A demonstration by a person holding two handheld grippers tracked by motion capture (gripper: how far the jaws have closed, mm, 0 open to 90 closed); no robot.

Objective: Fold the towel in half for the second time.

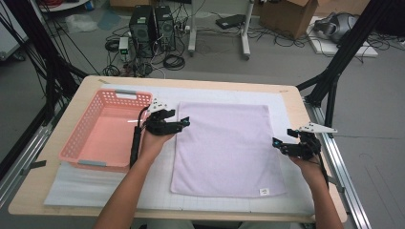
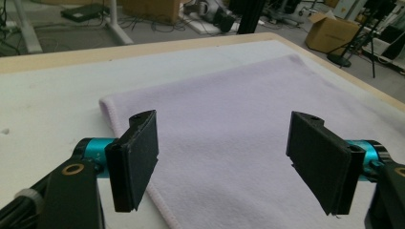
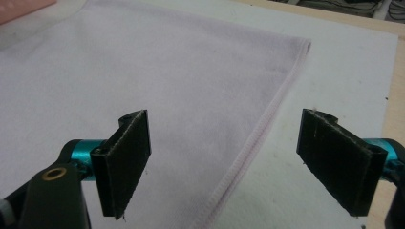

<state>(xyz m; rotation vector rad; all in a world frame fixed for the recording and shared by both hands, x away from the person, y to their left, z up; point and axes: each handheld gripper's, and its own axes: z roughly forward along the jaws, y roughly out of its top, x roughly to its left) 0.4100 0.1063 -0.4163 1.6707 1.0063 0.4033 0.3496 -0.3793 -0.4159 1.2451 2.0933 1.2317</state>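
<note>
- towel (image 1: 224, 148): one pale lilac terry cloth, spread flat and unfolded on the white mat (image 1: 95, 186); stitched hem runs along its edges; corners rounded.
- label: one small white tag (image 1: 263, 192) at the towel's near right corner; its writing is too small to read.
- left gripper (image 1: 184, 123): jaws stand wide apart with nothing between the pads; the towel's far left corner lies just ahead of and below them, its hem passing under the left-hand pad (image 2: 136, 157).
- right gripper (image 1: 277, 143): jaws likewise spread wide and empty; the towel's right hem runs between them, beneath, in the right gripper view (image 3: 224, 167).
- basket (image 1: 79, 138): one pink perforated plastic basket, behind the left gripper.
- count: one towel, one tag, one basket, two grippers.
</note>
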